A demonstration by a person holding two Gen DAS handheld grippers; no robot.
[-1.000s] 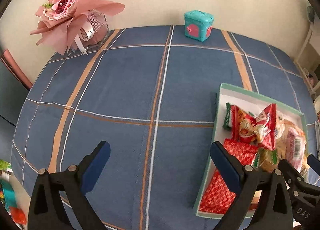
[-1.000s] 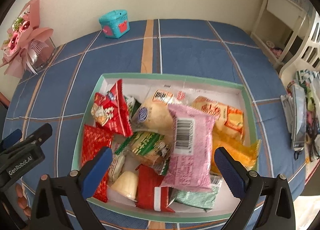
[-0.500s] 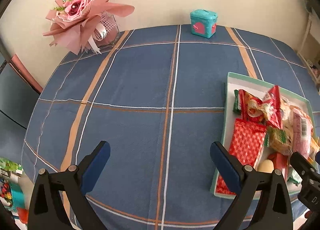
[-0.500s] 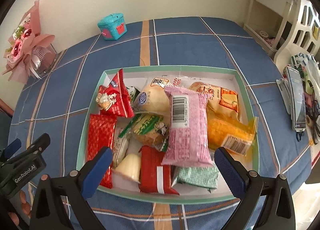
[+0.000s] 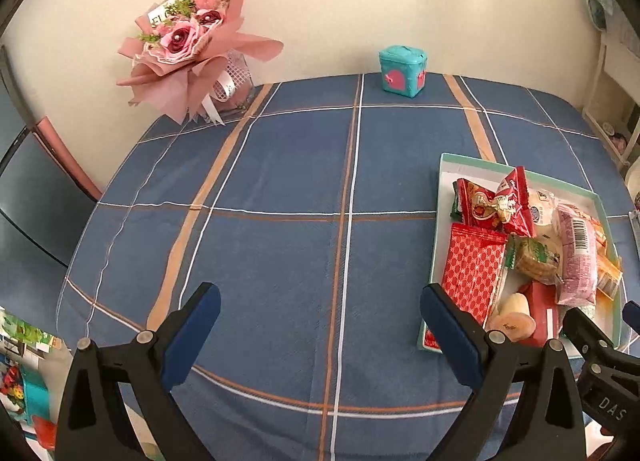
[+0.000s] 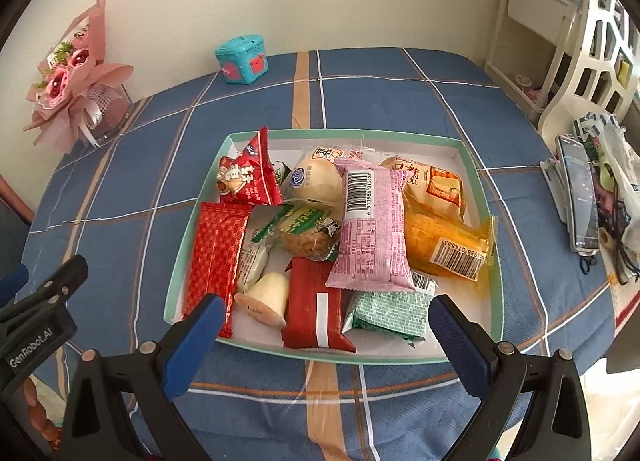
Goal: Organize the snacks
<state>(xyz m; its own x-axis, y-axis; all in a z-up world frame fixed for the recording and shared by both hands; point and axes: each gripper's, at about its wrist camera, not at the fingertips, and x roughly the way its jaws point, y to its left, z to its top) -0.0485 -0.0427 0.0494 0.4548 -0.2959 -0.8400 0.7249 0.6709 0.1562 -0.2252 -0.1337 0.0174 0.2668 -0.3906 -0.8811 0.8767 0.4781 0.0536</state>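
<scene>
A shallow teal-rimmed box (image 6: pixel 484 197) (image 5: pixel 436 253) on the blue plaid tablecloth holds several snack packs: a pink pack (image 6: pixel 370 225), an orange pack (image 6: pixel 444 239), a red patterned pack (image 6: pixel 214 249) (image 5: pixel 472 265), a dark red pack (image 6: pixel 314 305) and a green pack (image 6: pixel 386 311). My right gripper (image 6: pixel 324 333) stands open over the box's near rim, nothing between its fingers. My left gripper (image 5: pixel 320 327) is open above bare cloth, left of the box. Each gripper shows at the edge of the other's view.
A pink flower bouquet (image 5: pixel 192 41) and a teal toy box (image 5: pixel 403 69) stand at the table's far edge by the wall. At the right edge lie a phone (image 6: pixel 578 197) and bags. White shelving (image 6: pixel 596 41) stands beyond the table's right side.
Both grippers have drawn back and up toward the near edge. More of the table and the whole box now show. Both stay open.
</scene>
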